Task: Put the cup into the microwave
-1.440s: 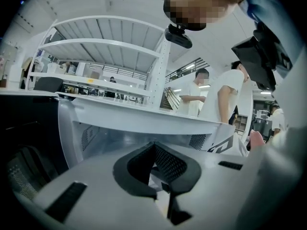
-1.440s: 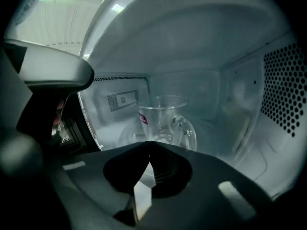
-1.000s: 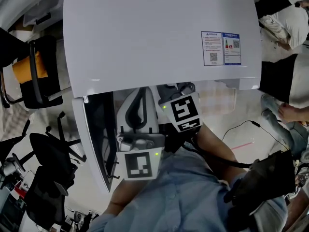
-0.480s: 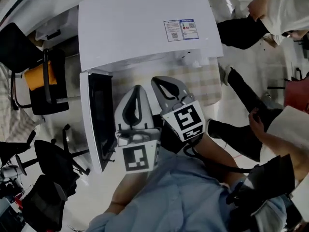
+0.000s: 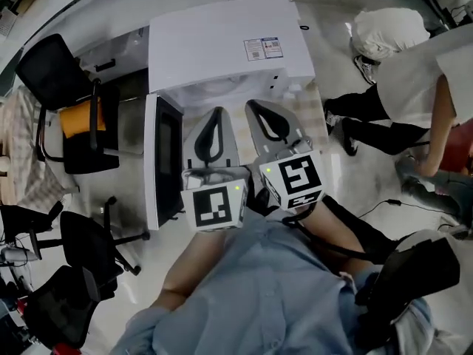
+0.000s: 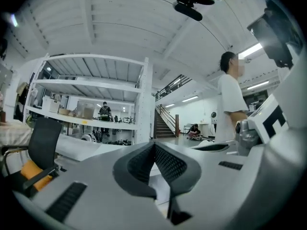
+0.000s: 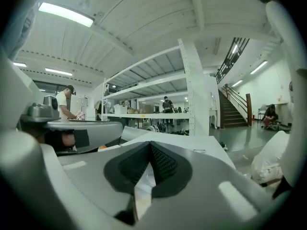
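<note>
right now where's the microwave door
In the head view the microwave door stands swung open at the left side of the white microwave, just left of the left gripper.

- Microwave (image 5: 222,46): smooth white casing with a slight sheen; paper label (image 5: 263,48) on top.
- Microwave door (image 5: 166,161): dark, glossy window.
- Left tool (image 6: 154,146), right tool (image 7: 149,146): matt grey plastic; dark, finely ribbed pads (image 6: 169,163).

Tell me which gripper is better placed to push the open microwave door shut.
Left, probably. The left gripper hangs beside the open microwave door; the right gripper is farther off, with the left one between.
</note>
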Action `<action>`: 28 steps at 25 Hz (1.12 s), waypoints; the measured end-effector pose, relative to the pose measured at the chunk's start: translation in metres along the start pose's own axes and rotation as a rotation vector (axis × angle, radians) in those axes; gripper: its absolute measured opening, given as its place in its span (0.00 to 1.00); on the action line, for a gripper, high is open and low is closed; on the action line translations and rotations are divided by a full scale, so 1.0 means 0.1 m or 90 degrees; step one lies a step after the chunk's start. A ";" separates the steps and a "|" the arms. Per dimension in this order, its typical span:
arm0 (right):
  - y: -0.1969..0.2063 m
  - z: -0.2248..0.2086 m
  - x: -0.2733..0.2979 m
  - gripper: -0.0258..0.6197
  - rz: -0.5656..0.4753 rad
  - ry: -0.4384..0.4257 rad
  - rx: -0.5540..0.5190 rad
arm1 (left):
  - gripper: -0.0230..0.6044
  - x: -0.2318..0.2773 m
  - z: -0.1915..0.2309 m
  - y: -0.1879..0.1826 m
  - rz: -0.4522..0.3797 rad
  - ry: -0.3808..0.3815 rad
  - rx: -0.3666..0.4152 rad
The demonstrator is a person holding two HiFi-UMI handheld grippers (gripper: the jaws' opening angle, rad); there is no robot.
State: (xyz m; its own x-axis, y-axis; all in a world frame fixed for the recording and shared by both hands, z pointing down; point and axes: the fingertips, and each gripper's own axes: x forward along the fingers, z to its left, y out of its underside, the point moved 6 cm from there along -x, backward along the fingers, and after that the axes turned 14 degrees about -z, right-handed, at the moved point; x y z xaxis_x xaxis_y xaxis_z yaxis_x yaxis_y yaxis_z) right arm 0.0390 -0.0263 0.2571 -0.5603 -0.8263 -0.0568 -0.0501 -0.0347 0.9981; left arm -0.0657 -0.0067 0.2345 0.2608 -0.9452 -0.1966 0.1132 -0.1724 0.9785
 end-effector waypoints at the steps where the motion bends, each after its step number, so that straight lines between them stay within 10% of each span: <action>1: -0.06 -0.01 -0.03 0.04 -0.010 0.006 -0.004 | 0.05 0.00 -0.03 -0.05 -0.005 0.006 0.007; 28: -0.45 -0.09 -0.33 0.04 -0.097 0.012 -0.023 | 0.05 -0.07 -0.37 -0.32 -0.048 0.034 0.037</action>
State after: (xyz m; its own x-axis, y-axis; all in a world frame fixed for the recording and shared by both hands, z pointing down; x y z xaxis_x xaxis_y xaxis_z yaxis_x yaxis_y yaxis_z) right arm 0.0674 -0.0027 0.2141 -0.5326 -0.8207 -0.2070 -0.1027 -0.1801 0.9783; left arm -0.0352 0.0155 0.2018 0.3047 -0.9129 -0.2716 0.0793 -0.2598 0.9624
